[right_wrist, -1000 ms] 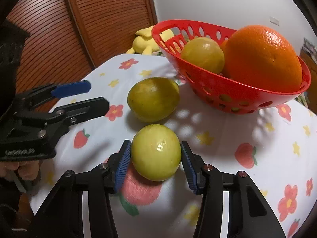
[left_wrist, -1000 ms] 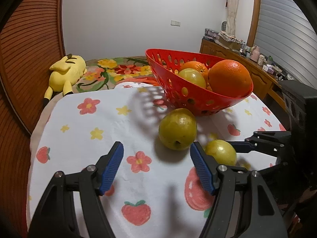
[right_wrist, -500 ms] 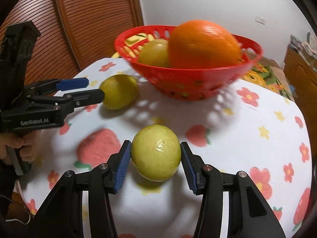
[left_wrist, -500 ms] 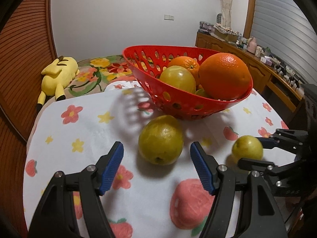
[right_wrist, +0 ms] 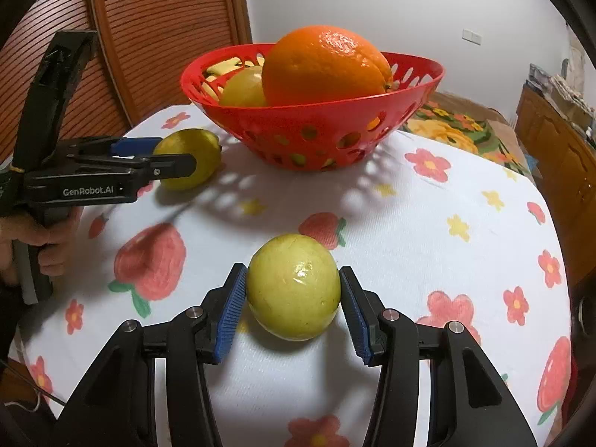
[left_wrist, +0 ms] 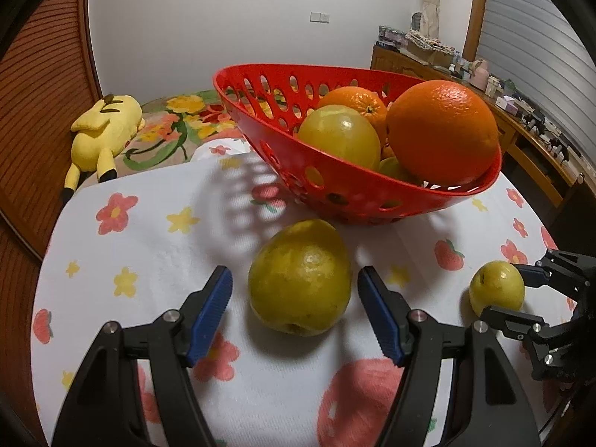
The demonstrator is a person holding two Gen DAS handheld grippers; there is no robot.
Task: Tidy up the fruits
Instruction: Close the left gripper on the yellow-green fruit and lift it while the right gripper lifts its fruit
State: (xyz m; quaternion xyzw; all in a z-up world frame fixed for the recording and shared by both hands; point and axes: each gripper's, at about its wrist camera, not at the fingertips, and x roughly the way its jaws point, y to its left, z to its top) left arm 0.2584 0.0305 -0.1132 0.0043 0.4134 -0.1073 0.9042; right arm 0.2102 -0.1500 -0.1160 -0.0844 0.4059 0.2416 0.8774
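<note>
A red perforated basket point(left_wrist: 335, 186) stands on the flowered cloth and holds two oranges point(left_wrist: 443, 130) and a yellow fruit point(left_wrist: 339, 136). In front of it lies a large yellow-green fruit point(left_wrist: 300, 277). My left gripper point(left_wrist: 295, 279) is open around it, with a gap at each blue pad. My right gripper point(right_wrist: 292, 279) is shut on a small yellow-green fruit point(right_wrist: 294, 287), low over the cloth. Whether that fruit touches the cloth I cannot tell. The left wrist view shows this pair at the right edge point(left_wrist: 497, 288). A hand holds the left gripper point(right_wrist: 175, 156) in the right wrist view.
The round table point(right_wrist: 465, 186) has a white cloth with flowers and strawberries. Behind it lie a yellow plush toy point(left_wrist: 102, 130) and a floral rug point(left_wrist: 178, 123). A wooden slatted door point(right_wrist: 149, 37) is at the left, and a cluttered wooden sideboard point(left_wrist: 521, 123) at the right.
My left gripper has moved forward, so the large fruit now lies between its fingers. My right gripper has carried the small fruit to the right, away from the large one. Neither jaw opening has changed.
</note>
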